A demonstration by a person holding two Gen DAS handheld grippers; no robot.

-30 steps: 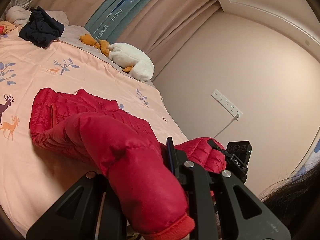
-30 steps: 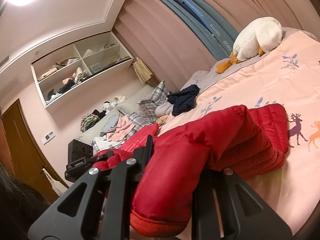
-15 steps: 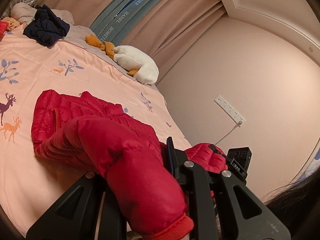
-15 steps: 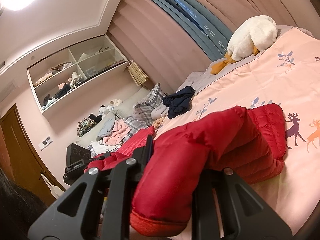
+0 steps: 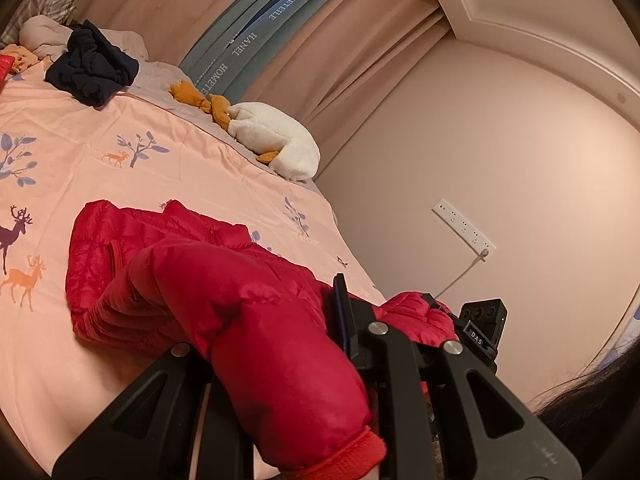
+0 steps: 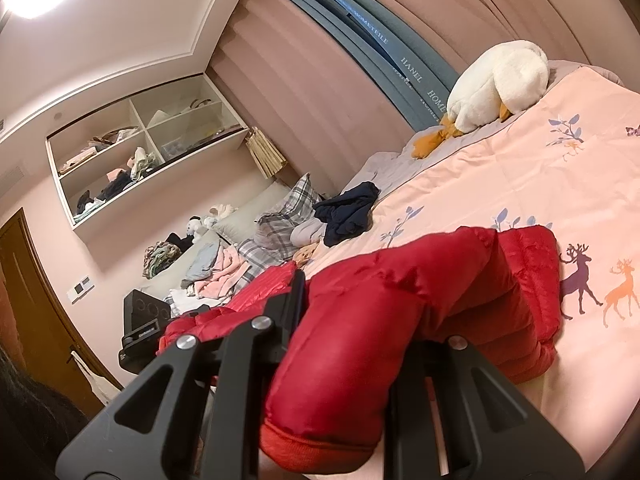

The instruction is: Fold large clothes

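A red puffer jacket [image 5: 160, 236] lies on the pink bedspread [image 5: 120, 128], its body flat and both sleeves lifted toward me. My left gripper [image 5: 264, 328] is shut on one sleeve [image 5: 280, 368] just behind its ribbed cuff. My right gripper [image 6: 372, 312] is shut on the other sleeve [image 6: 352, 360] in the same way, with the jacket body [image 6: 528, 264] beyond it. Each wrist view catches the other gripper off to the side, the right gripper [image 5: 476, 328] and the left gripper [image 6: 148, 320], red fabric bunched at both. The sleeves hide the inner pads.
A white goose plush [image 5: 276, 140] and a navy garment [image 5: 92, 68] lie at the far side of the bed. Plaid pillows [image 6: 288, 216] and a clothes pile [image 6: 216, 268] lie further along. A wall socket with a cable [image 5: 464, 228], open shelves [image 6: 140, 160] and a door [image 6: 28, 300] ring the room.
Both grippers keep their hold on the sleeves and stay in place. Only the view has drifted slightly.
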